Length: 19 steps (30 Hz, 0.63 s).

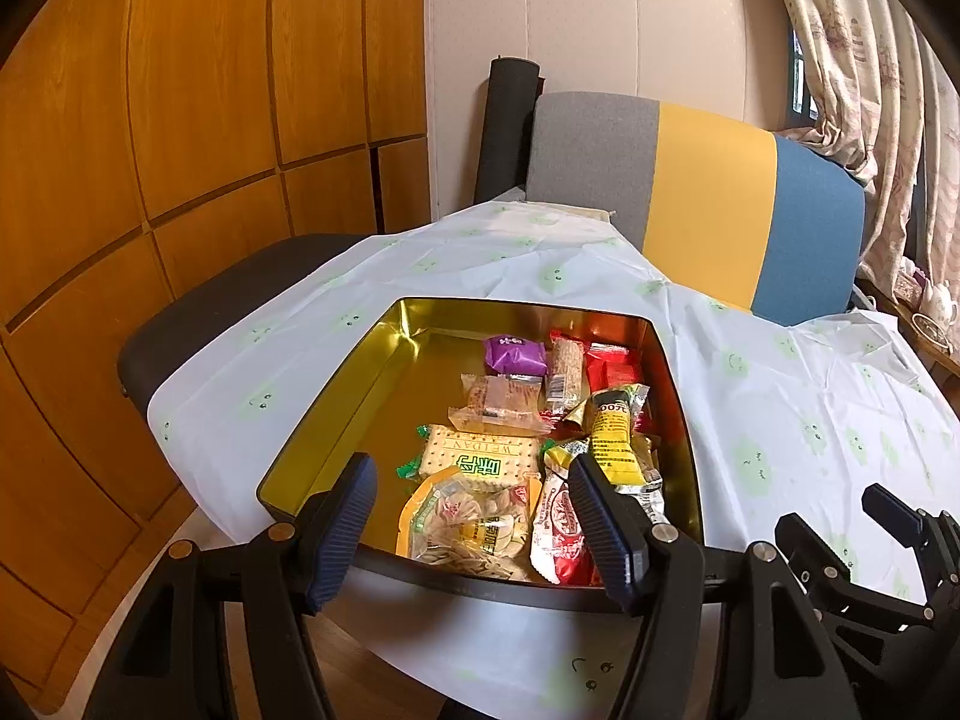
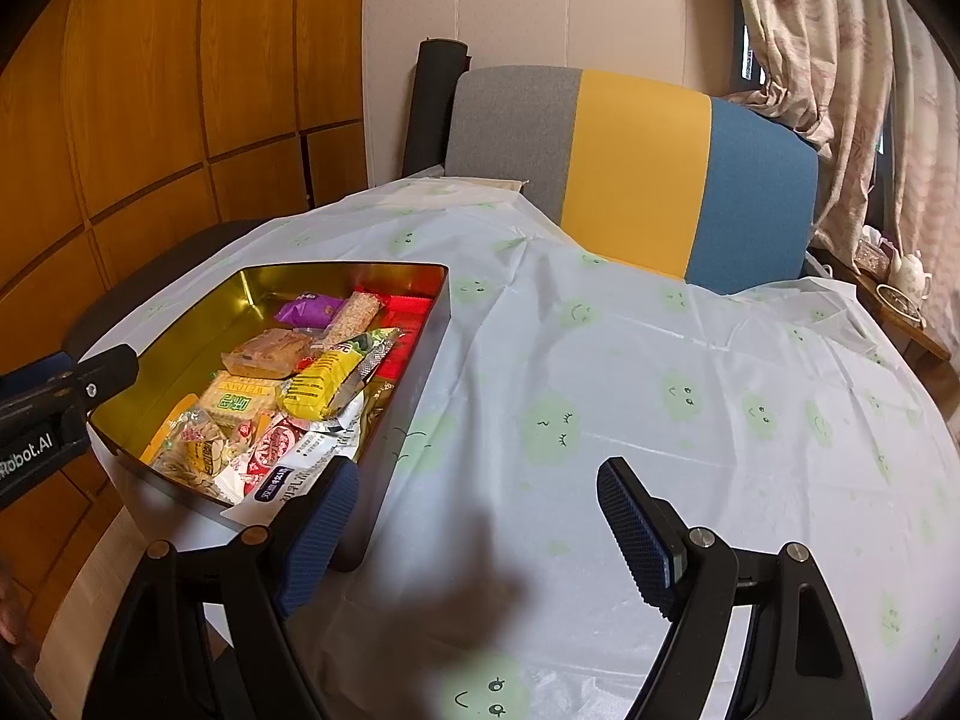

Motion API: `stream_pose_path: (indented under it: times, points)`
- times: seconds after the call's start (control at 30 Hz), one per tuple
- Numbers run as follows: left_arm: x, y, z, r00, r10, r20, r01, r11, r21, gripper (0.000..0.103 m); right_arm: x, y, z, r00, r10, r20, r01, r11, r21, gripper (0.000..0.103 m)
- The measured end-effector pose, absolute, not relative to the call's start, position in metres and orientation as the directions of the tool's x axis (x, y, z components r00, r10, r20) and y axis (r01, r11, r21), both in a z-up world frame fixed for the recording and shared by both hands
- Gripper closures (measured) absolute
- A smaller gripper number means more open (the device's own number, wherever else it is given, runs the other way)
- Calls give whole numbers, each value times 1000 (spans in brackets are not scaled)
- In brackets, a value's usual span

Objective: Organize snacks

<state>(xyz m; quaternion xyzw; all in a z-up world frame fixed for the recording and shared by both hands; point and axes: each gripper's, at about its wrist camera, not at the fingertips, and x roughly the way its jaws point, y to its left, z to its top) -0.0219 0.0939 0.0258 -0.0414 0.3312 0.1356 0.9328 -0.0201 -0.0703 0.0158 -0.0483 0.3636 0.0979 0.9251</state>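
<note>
Gold-lined tin (image 1: 336,396) holds mixed snack packets (image 1: 522,438); left tool (image 1: 474,516) and right tool (image 2: 480,522) both spread, empty.

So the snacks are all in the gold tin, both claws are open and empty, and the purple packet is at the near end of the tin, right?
Not quite. In the left wrist view, the purple packet lies at the far end of the gold tin, not the near end. The rest stands: the snacks sit in the tin, and the left claw and right claw are both open and empty.
</note>
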Motion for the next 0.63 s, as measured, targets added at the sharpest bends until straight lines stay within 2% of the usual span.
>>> stream_pose_path:
  times: [0.4,0.43,0.47,0.5,0.63]
  points:
    - [-21,93,24,745,218,-630,-273,962,10,37,-20,-71,15,715,145,-683,-214,977,-16,21]
    - [-22,93,25,750,220,-624,-275,961,9,39,-20,-70,15,716,144,-683,-213,977,-17,21]
    - [-23,94,25,755,227,-615,-280,960,11,48,-20,-71,15,715,144,-684,-213,977,-18,21]
    - [-23,93,26,760,236,-606,-282,959,20,52,-19,-71,14,714,144,-685,-213,977,-17,21]
    - [-23,94,28,766,243,-595,-285,958,23,52,-18,-76,11,712,141,-688,-204,979,-10,21]
